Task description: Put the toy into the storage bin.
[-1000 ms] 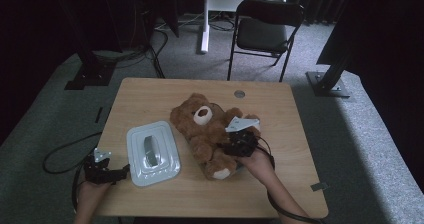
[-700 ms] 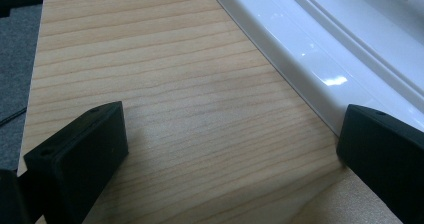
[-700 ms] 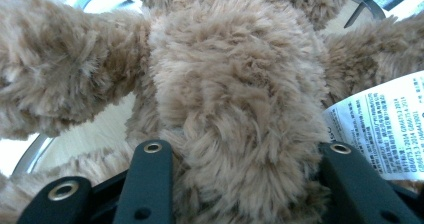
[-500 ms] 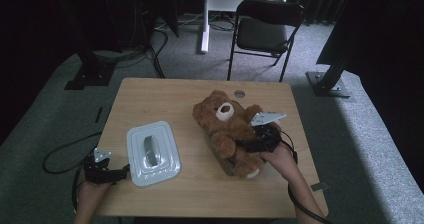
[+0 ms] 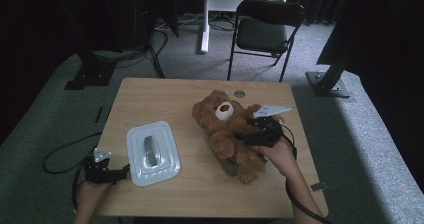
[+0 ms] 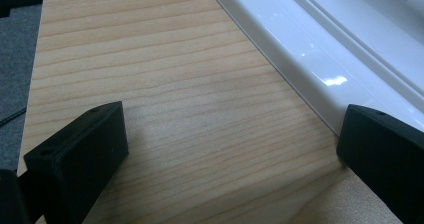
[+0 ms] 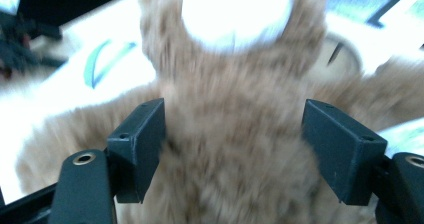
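Observation:
A brown teddy bear (image 5: 225, 129) lies on its back on the wooden table (image 5: 165, 94), right of the middle, with its white muzzle up. My right gripper (image 5: 248, 136) reaches in from the right at the bear's belly. In the right gripper view the bear's body (image 7: 230, 84) sits between the jaws of my right gripper (image 7: 234, 134), which have just been opening and stand wide, the fur only brushing them. My left gripper (image 5: 122, 173) rests at the table's near left edge, open (image 6: 232, 139) over bare wood, beside the rim of a white plastic lid (image 5: 152, 151) (image 6: 310, 49).
A round grommet (image 5: 239, 93) sits in the table's far edge behind the bear. A folding chair (image 5: 267, 29) and dark stand bases (image 5: 90, 76) stand on the carpet beyond. A cable (image 5: 60, 154) loops on the floor at the left.
The right gripper has carried the bear to the right, away from the white lid, and a little farther back on the table. The left gripper and the lid have stayed put.

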Demonstrator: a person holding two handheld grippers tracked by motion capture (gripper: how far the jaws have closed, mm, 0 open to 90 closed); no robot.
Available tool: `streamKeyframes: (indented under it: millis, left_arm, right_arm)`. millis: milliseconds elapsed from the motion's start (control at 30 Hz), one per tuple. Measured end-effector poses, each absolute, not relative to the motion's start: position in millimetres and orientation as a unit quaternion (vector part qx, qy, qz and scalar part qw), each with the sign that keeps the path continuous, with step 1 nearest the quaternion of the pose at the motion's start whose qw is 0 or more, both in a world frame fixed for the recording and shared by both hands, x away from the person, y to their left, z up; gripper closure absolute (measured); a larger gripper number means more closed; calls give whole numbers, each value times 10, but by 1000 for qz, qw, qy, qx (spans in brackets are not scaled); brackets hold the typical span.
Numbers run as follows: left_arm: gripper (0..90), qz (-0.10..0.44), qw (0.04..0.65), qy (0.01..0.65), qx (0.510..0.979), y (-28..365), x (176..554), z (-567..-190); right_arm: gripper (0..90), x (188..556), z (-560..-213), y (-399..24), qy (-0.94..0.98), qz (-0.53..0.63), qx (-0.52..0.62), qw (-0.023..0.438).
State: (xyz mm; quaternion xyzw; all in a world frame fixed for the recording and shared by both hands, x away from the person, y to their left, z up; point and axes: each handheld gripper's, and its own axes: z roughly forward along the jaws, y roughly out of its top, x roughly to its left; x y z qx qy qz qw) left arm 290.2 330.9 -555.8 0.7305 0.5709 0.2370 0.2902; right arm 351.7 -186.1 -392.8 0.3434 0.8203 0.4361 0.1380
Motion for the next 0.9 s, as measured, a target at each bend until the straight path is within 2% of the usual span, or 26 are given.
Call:
streamKeyframes:
  millis: [233, 400, 667, 900]
  left_arm:
    - [6, 238, 291, 571, 730, 3309, 2903, -5559]
    - [6, 237, 291, 570, 731, 3309, 2906, -5559]
    - [6, 237, 291, 569, 732, 3311, 2905, -5559]
    - [6, 237, 291, 569, 732, 3311, 2905, -5559]
  right_arm:
    - [271, 3694, -3591, -1737, 786, 472, 364, 161]
    - [268, 3907, -3444, -1460, 784, 478, 366, 151]
    - [310, 4182, -3698, -1195, 813, 413, 389, 132]
    - [348, 4229, -3866, -1278, 814, 404, 405, 102]
